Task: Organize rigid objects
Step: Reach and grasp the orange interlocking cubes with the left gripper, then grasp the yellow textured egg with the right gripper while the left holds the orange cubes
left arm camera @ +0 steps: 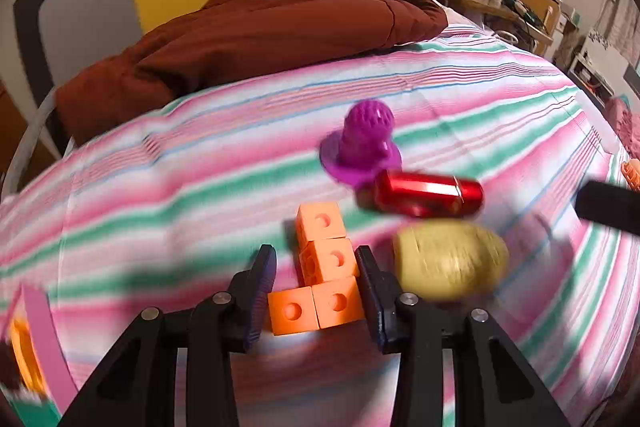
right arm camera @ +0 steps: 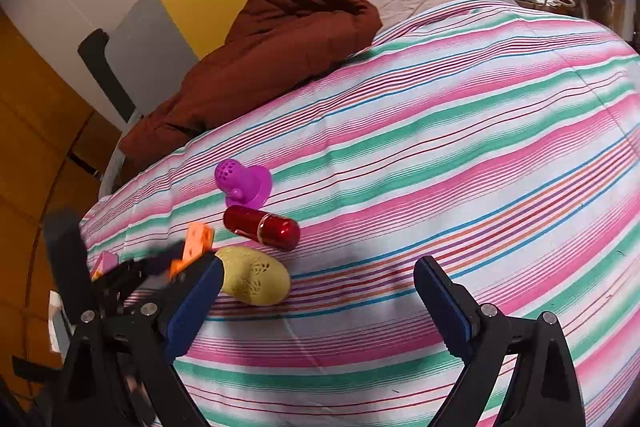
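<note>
The left hand-held gripper (left arm camera: 316, 283) is clamped across the orange linked-cube piece (left arm camera: 324, 267) on the striped bed (left arm camera: 480, 99), whose long axis runs away between the fingers. The right hand-held gripper (right arm camera: 320, 301) stands wide apart, empty, farther off.

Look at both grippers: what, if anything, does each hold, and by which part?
The left gripper clamps the orange cube block piece across the sides of its lower cubes. The right gripper is open and holds nothing.
</note>
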The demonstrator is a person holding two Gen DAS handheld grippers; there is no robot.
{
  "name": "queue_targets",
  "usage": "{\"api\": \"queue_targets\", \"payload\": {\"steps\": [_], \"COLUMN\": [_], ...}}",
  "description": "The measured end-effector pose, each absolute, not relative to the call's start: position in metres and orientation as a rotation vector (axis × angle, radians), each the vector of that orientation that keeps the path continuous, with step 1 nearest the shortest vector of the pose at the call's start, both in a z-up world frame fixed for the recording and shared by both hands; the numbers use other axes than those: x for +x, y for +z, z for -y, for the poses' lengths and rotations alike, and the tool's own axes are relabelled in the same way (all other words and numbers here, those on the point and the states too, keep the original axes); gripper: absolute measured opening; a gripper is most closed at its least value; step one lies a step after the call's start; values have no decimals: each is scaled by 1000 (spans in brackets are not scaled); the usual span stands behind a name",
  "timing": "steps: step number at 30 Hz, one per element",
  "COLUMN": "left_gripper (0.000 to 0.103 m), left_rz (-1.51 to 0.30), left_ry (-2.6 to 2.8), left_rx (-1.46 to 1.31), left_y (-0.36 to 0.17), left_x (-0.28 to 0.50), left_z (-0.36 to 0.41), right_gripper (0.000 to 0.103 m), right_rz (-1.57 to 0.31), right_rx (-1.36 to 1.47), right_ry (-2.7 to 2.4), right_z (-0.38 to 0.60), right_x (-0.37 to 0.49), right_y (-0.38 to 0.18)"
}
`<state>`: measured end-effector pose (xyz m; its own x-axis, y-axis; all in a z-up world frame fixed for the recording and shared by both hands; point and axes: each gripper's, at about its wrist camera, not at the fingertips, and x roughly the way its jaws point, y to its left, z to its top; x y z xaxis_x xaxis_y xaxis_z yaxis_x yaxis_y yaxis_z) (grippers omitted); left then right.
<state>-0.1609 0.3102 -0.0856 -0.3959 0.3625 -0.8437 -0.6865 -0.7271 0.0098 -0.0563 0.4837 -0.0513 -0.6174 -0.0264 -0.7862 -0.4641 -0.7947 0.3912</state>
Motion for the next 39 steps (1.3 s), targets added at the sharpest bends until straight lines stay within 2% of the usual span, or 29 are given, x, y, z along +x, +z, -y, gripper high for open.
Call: {"api": "queue_targets", "payload": {"steps": [5,11,13,18,25,29,30,31,32,39], "left_gripper": [40,40,41,41,41,41,41,41,41,41], "left_rz": [-417,-381,-369,-329,-307,-306,-305,-303,-299,-278], "left_ry": [2186,2258,2285,2303,2316,2317,2317,2316,2315,2314], "left_rx": [-1163,-1145,-1114,-1089,-1061,-1050,-1048,-1047,-1047,-1026], "left_y": [-85,-85,-86,-88,-92,-92,-92,-92,-92,-93], "left_x": [-115,-51,-38,-29,-27,-25,-25,-25,-24,-23], "left_z": [-279,-234,-223,-217,-211,-211,-211,-210,-210,-206], "right_gripper": [96,96,100,103,103,102,96,82,75,75], "right_rz": [-879,-771,-747,-775,-825,-736,-667,-610,-555,-387], "right_rx": [-1290,-1379,-1396,-1444,-1373,-1334,-1348,-1361,-1370,-1599], "right_ry": [2518,2573,2582,2560,2479,2457,2452,2452,2474,2664], "right_z": [-474,-448,-442,-433,-433,-426,-421,-417,-411,-379], "right_x": [-63,-71,-73,-77,-95,-113,-117,-119,-119,-92], "right_y": [-58,-68,-71,-85,-91,-93,-93,-93,-91,-88]}}
